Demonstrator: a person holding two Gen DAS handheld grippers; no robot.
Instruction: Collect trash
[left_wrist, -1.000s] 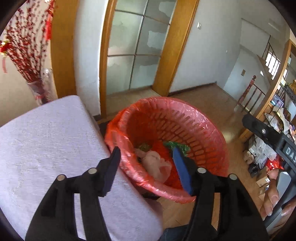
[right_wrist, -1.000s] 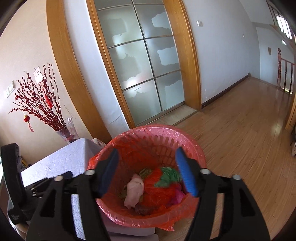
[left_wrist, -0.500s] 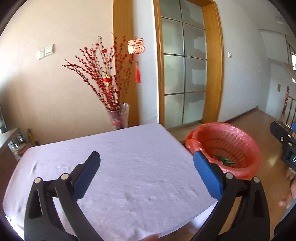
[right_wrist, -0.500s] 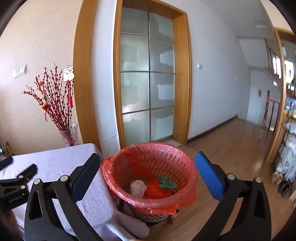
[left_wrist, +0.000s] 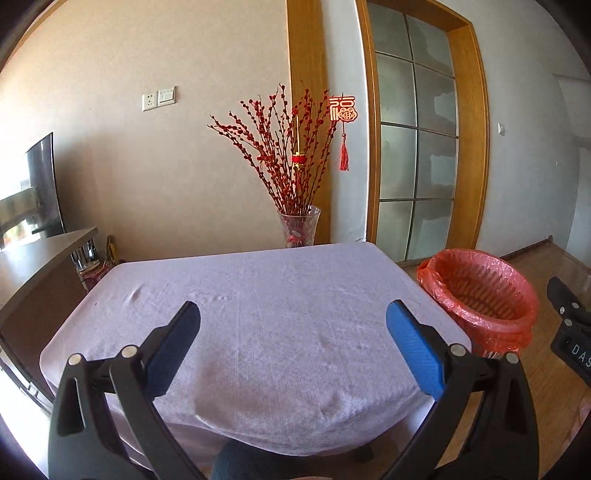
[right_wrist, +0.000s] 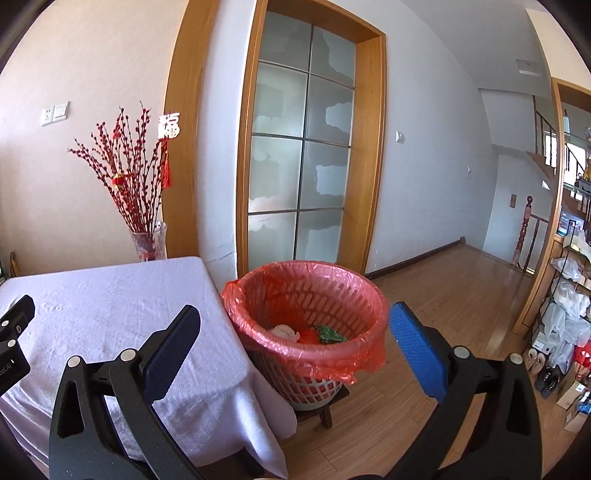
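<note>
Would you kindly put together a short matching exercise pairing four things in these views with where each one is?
Things:
1. trash basket
2. glass vase
3. crumpled wrappers
4. left gripper

Places:
A. inside the red liner
B. on a low stool beside the table
C. open, above the tablecloth
D. behind the table's far edge

Pairs: 1-B, 2-D, 3-A, 4-C

Left gripper (left_wrist: 293, 347): fingers spread wide, holding nothing, above tabletop (left_wrist: 258, 295) under lilac cloth. Waste basket (left_wrist: 480, 295) with red plastic liner: on floor at 3 o'clock, beside the tabletop's edge. Glass vase (left_wrist: 298, 230) of red branches: 12 o'clock, behind tabletop.
</note>
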